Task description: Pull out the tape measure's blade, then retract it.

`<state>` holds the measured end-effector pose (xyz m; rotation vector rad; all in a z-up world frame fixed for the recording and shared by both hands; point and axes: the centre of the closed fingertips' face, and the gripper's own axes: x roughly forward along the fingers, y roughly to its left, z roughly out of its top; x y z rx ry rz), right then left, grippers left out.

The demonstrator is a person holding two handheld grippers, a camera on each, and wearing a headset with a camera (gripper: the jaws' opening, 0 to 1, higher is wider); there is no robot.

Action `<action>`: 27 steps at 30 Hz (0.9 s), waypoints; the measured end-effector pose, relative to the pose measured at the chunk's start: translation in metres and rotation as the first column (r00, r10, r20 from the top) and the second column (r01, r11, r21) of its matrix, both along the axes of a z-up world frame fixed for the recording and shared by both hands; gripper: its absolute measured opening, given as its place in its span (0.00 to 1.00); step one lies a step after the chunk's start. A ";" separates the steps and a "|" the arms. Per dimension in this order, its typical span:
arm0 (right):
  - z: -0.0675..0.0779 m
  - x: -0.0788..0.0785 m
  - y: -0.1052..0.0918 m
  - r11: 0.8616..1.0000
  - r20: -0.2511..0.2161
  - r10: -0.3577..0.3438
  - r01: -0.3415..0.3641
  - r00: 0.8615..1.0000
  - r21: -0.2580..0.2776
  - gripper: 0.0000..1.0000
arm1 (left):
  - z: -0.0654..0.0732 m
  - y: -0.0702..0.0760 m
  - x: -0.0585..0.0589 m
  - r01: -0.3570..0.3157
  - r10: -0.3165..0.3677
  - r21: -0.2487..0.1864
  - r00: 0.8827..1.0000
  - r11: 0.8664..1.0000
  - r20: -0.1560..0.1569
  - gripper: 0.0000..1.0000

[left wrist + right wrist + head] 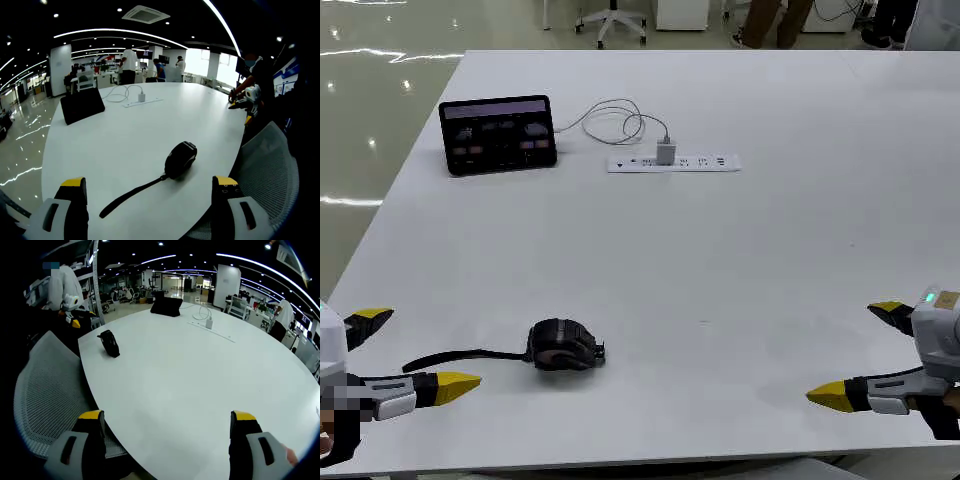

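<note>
Held low and well apart: left claw, jaws spread wide, yellow tips pointing inward, nothing between them; right claw, jaws equally wide, empty, tips also pointing inward.
</note>
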<state>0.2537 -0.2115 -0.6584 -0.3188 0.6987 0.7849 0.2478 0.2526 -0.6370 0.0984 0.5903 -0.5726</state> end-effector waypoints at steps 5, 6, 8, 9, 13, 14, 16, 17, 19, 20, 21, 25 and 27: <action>-0.001 -0.004 0.001 1.000 -0.005 0.000 0.000 1.000 -0.002 1.00 | -0.001 -0.003 0.001 0.007 -0.007 -0.006 1.000 1.000 -0.005 1.00; -0.001 -0.004 0.000 1.000 -0.004 -0.003 0.003 1.000 0.000 1.00 | -0.001 -0.003 0.002 0.009 -0.009 -0.005 1.000 1.000 -0.006 1.00; -0.002 -0.005 -0.002 1.000 -0.008 -0.005 0.005 1.000 0.000 1.00 | -0.002 -0.003 0.003 0.011 -0.011 -0.005 1.000 1.000 -0.007 1.00; -0.003 -0.006 -0.003 1.000 -0.007 -0.004 0.004 1.000 -0.001 1.00 | -0.002 -0.003 0.003 0.012 -0.012 -0.003 1.000 1.000 -0.008 1.00; -0.003 -0.006 -0.007 1.000 -0.005 -0.012 0.012 1.000 -0.006 1.00 | -0.002 -0.003 0.003 0.013 -0.013 -0.004 1.000 1.000 -0.004 1.00; -0.003 -0.006 -0.007 1.000 -0.007 -0.014 0.014 1.000 -0.004 1.00 | -0.001 -0.003 0.003 0.013 -0.013 -0.004 1.000 1.000 -0.005 1.00; -0.002 -0.006 -0.007 1.000 -0.003 -0.013 0.013 1.000 -0.003 1.00 | -0.001 -0.003 0.003 0.014 -0.014 -0.004 1.000 1.000 -0.003 1.00; -0.002 -0.006 -0.007 1.000 -0.001 -0.011 0.011 1.000 -0.004 1.00 | -0.001 -0.003 0.003 0.015 -0.015 -0.002 1.000 1.000 -0.003 1.00; 0.000 -0.005 -0.005 1.000 0.010 -0.007 0.007 1.000 -0.001 1.00 | 0.000 -0.002 0.003 0.017 -0.017 -0.001 1.000 1.000 -0.002 1.00; 0.000 -0.005 -0.004 1.000 0.012 -0.004 0.004 1.000 -0.002 1.00 | 0.000 -0.002 0.003 0.018 -0.018 0.000 1.000 1.000 -0.001 1.00; 0.000 -0.005 -0.002 1.000 0.017 0.001 -0.001 1.000 -0.003 1.00 | 0.004 -0.004 0.006 0.032 -0.032 -0.001 0.999 0.999 0.038 1.00; 0.002 -0.003 0.005 1.000 0.029 0.025 -0.025 0.999 0.008 1.00 | 0.005 -0.012 0.004 0.087 -0.087 0.005 0.995 0.996 0.047 1.00; 0.002 -0.001 0.013 0.999 0.032 0.051 -0.052 0.998 0.015 1.00 | -0.002 -0.017 0.003 0.134 -0.135 0.033 0.990 0.990 0.029 1.00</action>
